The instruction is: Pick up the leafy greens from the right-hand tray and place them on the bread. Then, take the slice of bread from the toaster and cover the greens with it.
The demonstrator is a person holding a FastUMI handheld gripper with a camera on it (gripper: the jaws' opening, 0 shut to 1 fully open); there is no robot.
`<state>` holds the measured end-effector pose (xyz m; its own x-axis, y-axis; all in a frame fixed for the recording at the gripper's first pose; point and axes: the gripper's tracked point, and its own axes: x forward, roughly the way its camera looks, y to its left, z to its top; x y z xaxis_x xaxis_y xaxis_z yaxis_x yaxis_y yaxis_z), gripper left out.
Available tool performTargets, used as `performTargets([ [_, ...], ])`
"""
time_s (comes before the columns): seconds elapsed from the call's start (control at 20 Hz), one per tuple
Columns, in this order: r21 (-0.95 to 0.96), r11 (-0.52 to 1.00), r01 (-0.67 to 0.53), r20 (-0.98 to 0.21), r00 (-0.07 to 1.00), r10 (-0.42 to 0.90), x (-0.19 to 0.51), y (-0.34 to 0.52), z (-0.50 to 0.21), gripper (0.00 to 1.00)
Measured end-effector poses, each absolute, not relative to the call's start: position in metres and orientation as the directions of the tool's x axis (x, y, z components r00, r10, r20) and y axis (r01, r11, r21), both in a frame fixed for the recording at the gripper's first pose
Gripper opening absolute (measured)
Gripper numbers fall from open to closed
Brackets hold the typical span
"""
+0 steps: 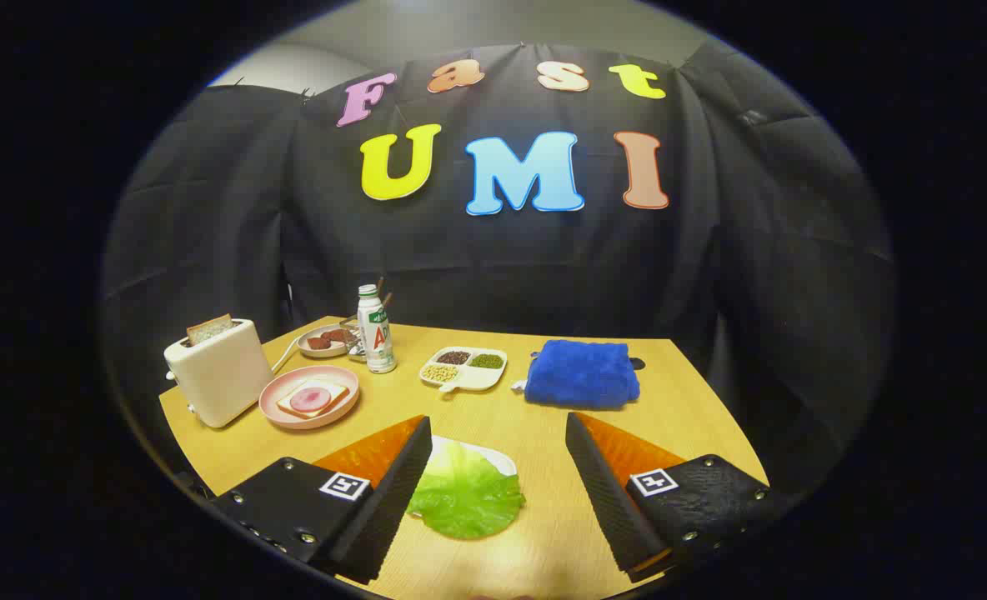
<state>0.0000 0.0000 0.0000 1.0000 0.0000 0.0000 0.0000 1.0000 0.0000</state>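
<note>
Spread wide, my gripper (498,446) is hovering over the wooden bench (693,400), gripping nothing. I'm seeing the leafy greens (467,492) lying flat on a white tray (500,457) between the fingers, nearer the left one, long axis running near to far. Far left, bread (313,398) is resting on a pink plate (281,414) beside the toaster (218,372), a slice (208,330) sticking up from it.

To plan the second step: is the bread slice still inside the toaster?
Yes, inside: the bread slice stands upright in the toaster slot. The gripper is open.
</note>
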Motion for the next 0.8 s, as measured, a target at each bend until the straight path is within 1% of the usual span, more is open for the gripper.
performTargets([
  [0.35, -0.032, 0.999, -0.019, -0.066, 0.998, 0.017, 0.016, 0.015, -0.015, 0.98],
  [0.8, -0.039, 0.997, -0.063, -0.19, 0.98, 0.054, 0.035, 0.036, -0.043, 0.98],
])
